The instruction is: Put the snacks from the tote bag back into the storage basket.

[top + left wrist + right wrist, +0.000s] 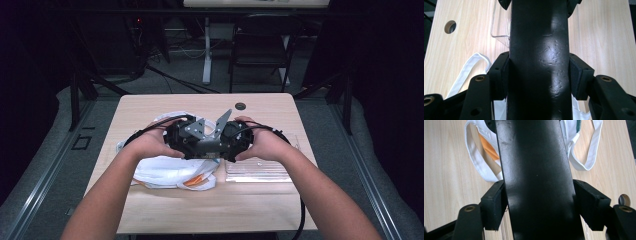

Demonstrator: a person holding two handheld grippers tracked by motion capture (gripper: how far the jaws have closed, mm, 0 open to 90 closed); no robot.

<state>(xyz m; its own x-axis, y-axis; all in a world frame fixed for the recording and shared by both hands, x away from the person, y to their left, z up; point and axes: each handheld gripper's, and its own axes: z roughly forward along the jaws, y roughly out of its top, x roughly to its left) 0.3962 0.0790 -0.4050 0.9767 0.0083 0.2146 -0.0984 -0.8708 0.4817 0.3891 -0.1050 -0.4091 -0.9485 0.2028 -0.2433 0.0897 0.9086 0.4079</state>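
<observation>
Over mid-bench, both grippers meet nose to nose, w/ a black bar (207, 146) bridged between them, held clear of the surface just above the white bag (160, 172). Left gripper (539, 75): fingers (503, 75) are clamped on the bar's sides, pads flush against it. Right gripper (541, 205): same, fingers (592, 205) closed on the bar from the opposite end. Left hand (150, 142) & right hand (265, 145) each wrap a gripper body.

Risks, as I judge them:
- Bar is smooth & glossy, so if one hand pulls or twists vs the other, it prob slips out of a pad pair and drops onto the bag or the clear tray (255, 170).
- If one gripper lets go first, the other carries a long bar by one end and it can tilt down.
- Bag handles lie near under the grippers, so lowering could snag a loop or drag the bag.
- The tray sits close at the right, so a sideways swing could knock it toward the bench (200, 215) edge.

Count: 2 grippers, 1 bar, 1 bag, 1 tray, 1 cable hole (240, 106) in the bench.
</observation>
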